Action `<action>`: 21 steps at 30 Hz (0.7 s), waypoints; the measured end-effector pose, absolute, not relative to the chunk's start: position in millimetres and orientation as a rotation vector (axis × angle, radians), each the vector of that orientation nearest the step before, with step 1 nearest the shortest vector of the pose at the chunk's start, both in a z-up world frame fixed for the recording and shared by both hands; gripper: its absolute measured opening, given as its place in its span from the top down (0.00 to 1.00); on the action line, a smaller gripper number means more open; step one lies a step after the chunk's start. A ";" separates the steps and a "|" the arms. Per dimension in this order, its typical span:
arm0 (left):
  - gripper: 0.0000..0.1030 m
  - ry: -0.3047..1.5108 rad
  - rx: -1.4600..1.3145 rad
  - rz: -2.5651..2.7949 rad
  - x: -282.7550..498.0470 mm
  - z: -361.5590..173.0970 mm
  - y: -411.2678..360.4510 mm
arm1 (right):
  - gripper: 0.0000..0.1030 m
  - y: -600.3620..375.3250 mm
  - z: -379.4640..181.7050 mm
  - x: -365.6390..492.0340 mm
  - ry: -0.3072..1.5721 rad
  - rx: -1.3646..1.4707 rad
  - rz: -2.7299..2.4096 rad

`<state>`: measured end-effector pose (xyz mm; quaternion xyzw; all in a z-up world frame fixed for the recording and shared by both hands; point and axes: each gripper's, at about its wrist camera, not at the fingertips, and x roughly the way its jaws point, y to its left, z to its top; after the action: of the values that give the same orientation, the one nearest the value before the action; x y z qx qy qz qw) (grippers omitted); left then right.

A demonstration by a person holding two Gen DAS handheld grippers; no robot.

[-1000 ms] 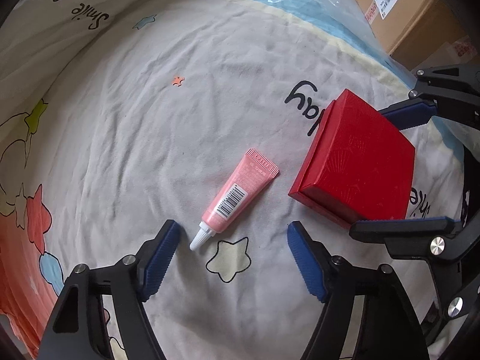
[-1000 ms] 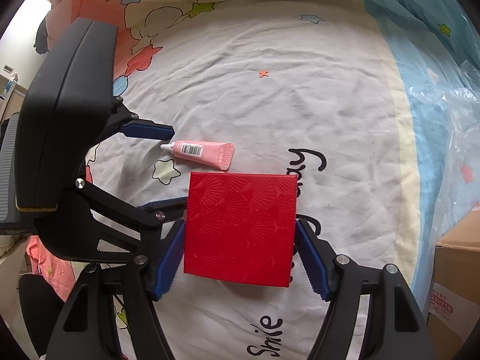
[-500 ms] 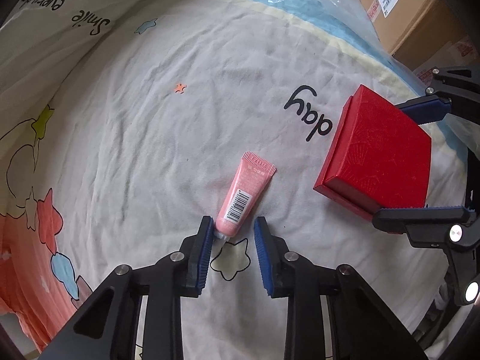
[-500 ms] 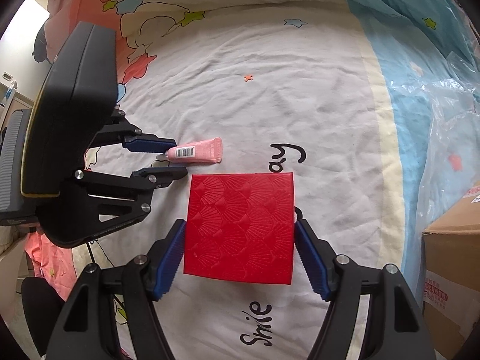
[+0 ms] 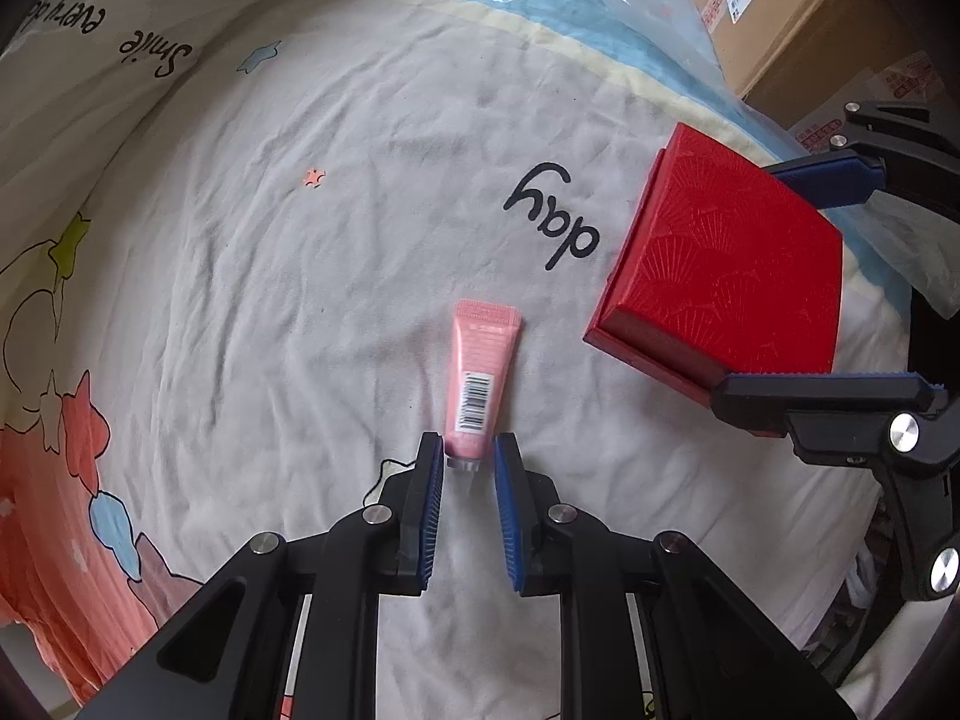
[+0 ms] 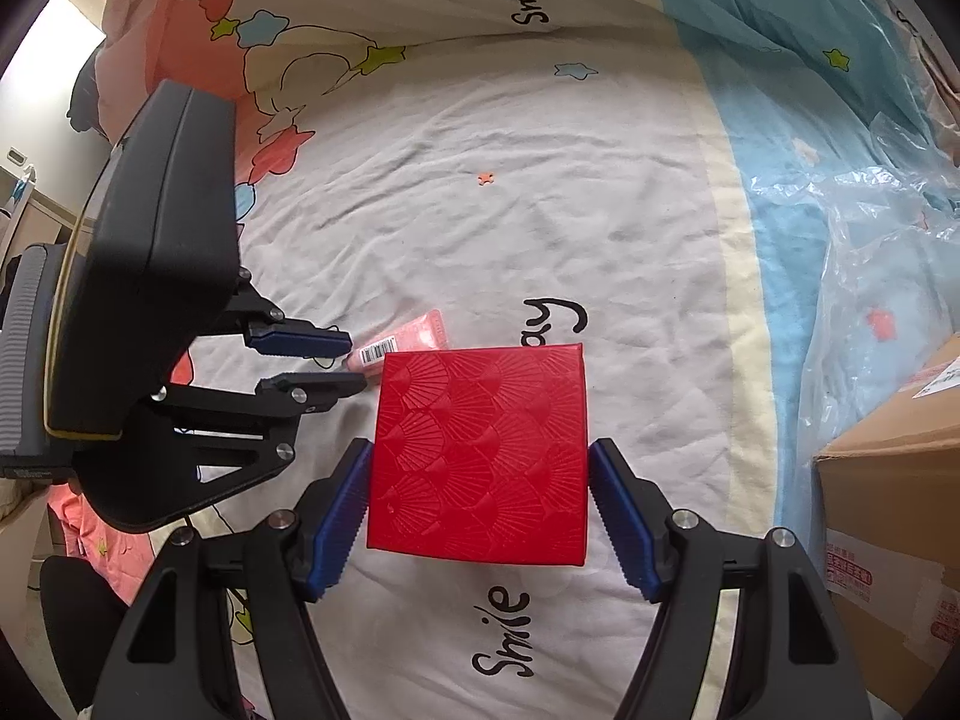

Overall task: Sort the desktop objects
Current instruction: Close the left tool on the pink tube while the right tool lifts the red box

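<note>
Where blue pads pinch: pink tube point(image 5: 480, 381) in left gripper point(image 5: 469, 468), red box point(image 6: 480, 456) in right gripper point(image 6: 480, 510).

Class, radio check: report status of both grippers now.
Left gripper shut on pink tube. Right gripper shut on red box. Nothing between them.

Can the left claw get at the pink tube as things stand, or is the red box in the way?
Probably yes. The left claw already pinches the pink tube at its cap end; the red box, in the right claw, is apart.
</note>
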<state>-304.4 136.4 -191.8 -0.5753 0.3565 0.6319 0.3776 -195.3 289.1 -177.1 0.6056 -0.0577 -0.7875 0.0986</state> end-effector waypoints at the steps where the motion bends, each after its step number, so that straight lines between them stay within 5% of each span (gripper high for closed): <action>1: 0.83 0.917 -1.475 1.612 -304.4 -191.1 135.1 | 0.34 281.7 -177.5 -193.3 -0.165 1.788 -2.334; 21: 0.81 0.914 -1.499 1.681 -320.6 -169.1 104.6 | 0.34 273.3 -151.9 -182.9 -0.131 1.742 -2.366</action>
<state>-320.6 104.6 -169.1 -0.5780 0.3526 0.6485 0.3480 -182.9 273.3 -151.9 0.5892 -0.0443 -0.8005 0.1000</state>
